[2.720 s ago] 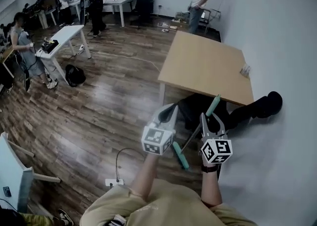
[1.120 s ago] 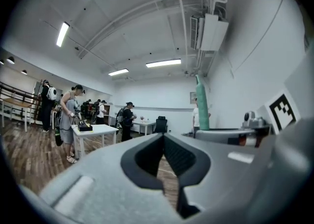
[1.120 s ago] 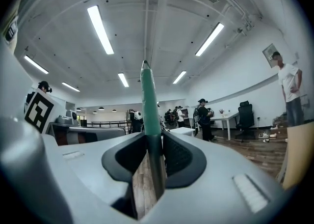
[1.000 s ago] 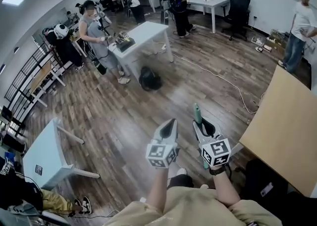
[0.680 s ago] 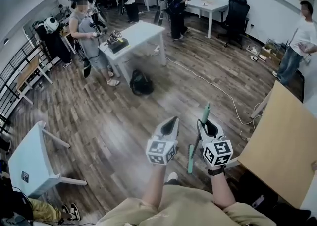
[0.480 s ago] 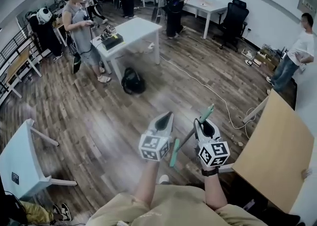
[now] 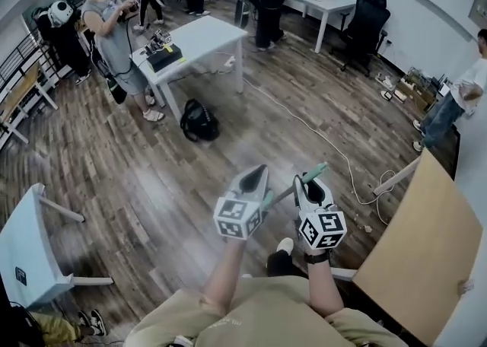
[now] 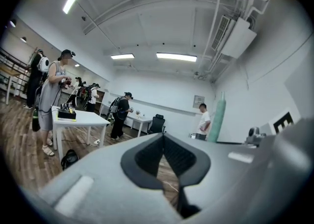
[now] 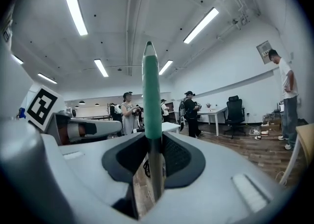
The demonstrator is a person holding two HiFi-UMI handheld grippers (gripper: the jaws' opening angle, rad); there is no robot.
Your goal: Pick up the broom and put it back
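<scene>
My right gripper (image 7: 310,179) is shut on the broom (image 7: 313,173), a thin metal pole with a green grip at its end. In the right gripper view the green grip (image 9: 151,90) rises straight up out of the closed jaws of the right gripper (image 9: 151,142). In the head view the pole slants down to the left, behind my left gripper (image 7: 259,175). The left gripper (image 8: 163,137) has its jaw tips together and holds nothing. The broom's green grip (image 8: 217,117) stands to its right. The broom's head is hidden.
A wooden table (image 7: 426,246) is at the lower right and a white table (image 7: 199,37) stands ahead with a black bag (image 7: 199,121) on the floor by it. A cable (image 7: 335,151) lies across the wooden floor. Several people (image 7: 106,26) stand at the back. Another white table (image 7: 27,246) is at the lower left.
The whole view has shifted as both grippers travel across the room. The broom's handle has tipped from nearly upright to a slant. The wooden table has dropped to the lower right.
</scene>
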